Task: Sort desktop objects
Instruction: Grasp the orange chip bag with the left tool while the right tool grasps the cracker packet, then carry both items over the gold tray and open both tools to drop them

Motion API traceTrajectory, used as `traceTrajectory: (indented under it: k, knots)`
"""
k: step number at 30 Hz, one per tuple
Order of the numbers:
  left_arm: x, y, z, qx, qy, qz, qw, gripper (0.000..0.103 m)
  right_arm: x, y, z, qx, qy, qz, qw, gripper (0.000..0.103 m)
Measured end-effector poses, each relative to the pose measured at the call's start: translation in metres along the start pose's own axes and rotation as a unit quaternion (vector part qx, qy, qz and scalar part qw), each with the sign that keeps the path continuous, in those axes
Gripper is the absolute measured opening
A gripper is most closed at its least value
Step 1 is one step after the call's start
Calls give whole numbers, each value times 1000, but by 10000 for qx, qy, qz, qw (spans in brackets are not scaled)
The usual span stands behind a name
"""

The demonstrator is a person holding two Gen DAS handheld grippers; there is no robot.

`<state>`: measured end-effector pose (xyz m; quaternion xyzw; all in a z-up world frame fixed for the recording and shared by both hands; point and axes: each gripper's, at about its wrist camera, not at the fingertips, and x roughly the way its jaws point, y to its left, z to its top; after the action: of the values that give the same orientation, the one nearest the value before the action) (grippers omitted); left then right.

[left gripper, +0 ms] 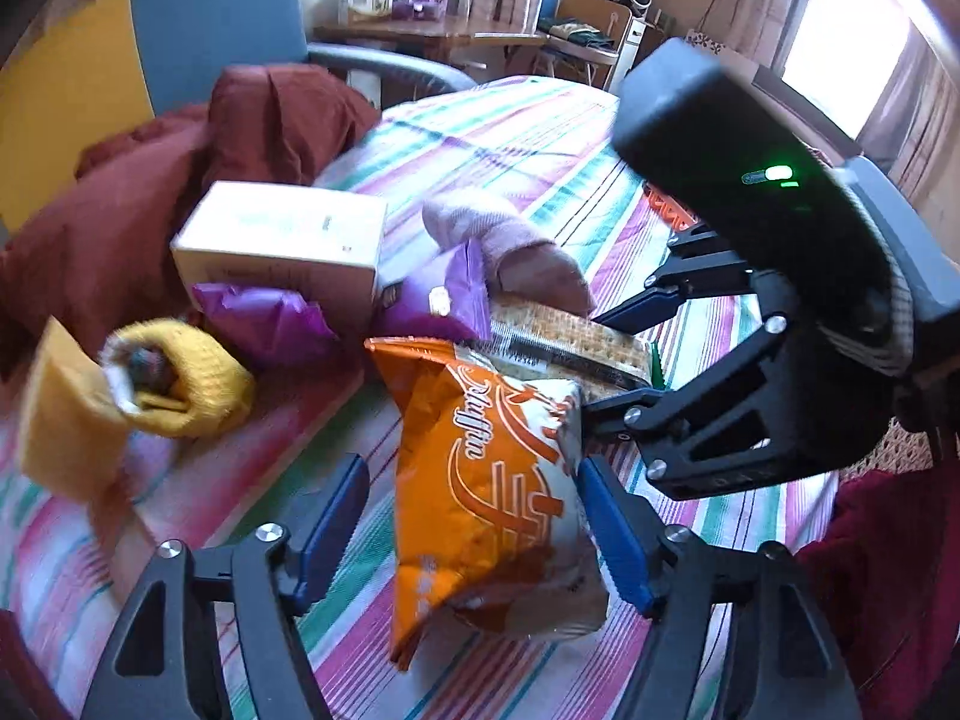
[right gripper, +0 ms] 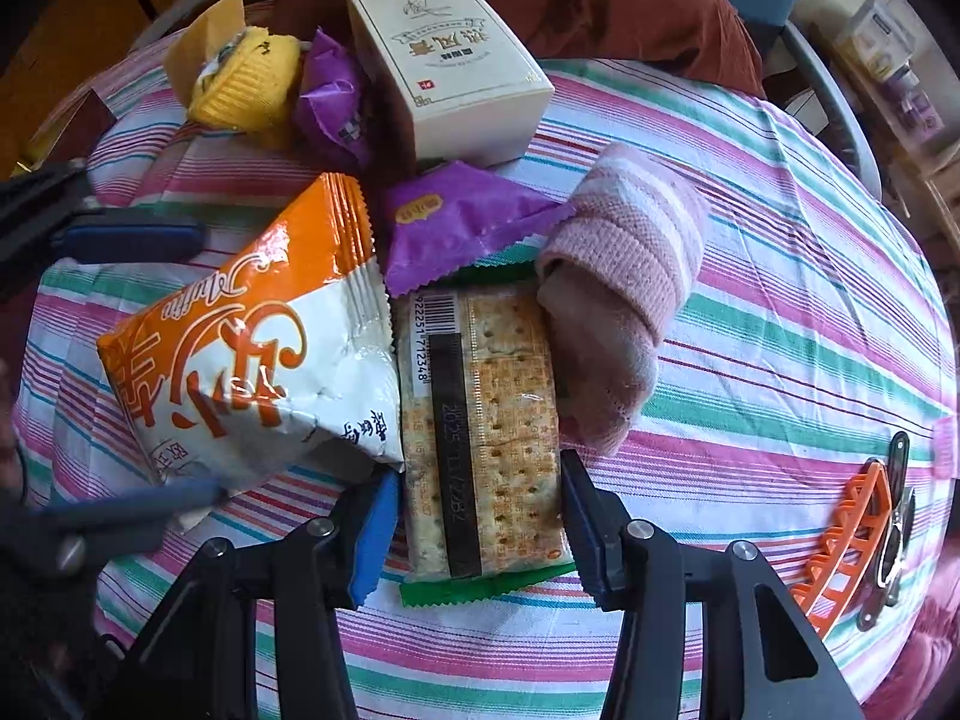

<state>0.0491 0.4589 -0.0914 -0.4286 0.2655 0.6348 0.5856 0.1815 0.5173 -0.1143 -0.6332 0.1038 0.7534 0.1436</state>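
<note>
Purple wrappers [right gripper: 462,222], two; left tongs [left gripper: 474,534] wide around muffin bag [left gripper: 492,480], right tongs [right gripper: 480,534] clamping crackers [right gripper: 486,420].

Left gripper [left gripper: 474,531]: black skeletal linkage arms with cut-outs; silver round screws; blue pads; right gripper [right gripper: 480,531] alike, housing showing a green light at two o'clock.

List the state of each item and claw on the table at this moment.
Left claw: open, straddling the orange snack bag.
Right claw: shut on the cracker pack.
Cream box: closed.
Pink sock: rolled.
Yellow sock: rolled.
</note>
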Motion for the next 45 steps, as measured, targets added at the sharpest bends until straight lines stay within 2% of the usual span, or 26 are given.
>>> traceTrajectory:
  k: [2,6,13,21,28,32,37,39,40,41,43,45]
  knots:
    - [0,2,-2,-50,-55,-92,9999,63,-1,1,-1,-8,-1,-1,10000,52]
    - [-7,-1,-14,4,-258,-48,9997,57,-3,5,-2,-35,-2,-22,10000,51]
    - [-31,5,-45,-394,-442,60,9982,56,-10,23,-4,-173,80,-304,9994,48]
    - [-69,16,-89,-839,-645,511,9931,56,-24,70,-9,-575,215,-447,9971,48]
    - [-105,26,-109,-1017,-954,836,9867,55,-43,105,-8,-853,125,-758,9934,48]
    - [-123,36,-114,-1209,-1175,958,9810,55,-63,123,-4,-1028,-2,-1061,9890,48]
    - [-159,51,-135,-1518,-1448,1166,9708,56,-98,157,6,-1204,-443,-1217,9842,48]
    - [-171,59,-144,-1662,-1542,1287,9654,55,-110,177,16,-1298,-646,-1162,9826,48]
    - [-176,62,-148,-1728,-1579,1328,9631,56,-115,171,26,-1340,-729,-1128,9818,48]
    - [-181,66,-153,-1802,-1616,1373,9605,56,-119,171,14,-1377,-823,-1079,9811,48]
    - [-193,77,-165,-1976,-1699,1487,9539,55,-110,169,46,-1432,-1002,-892,9806,48]
    - [-204,86,-177,-2129,-1768,1588,9477,55,-106,192,54,-1448,-1171,-613,9806,48]
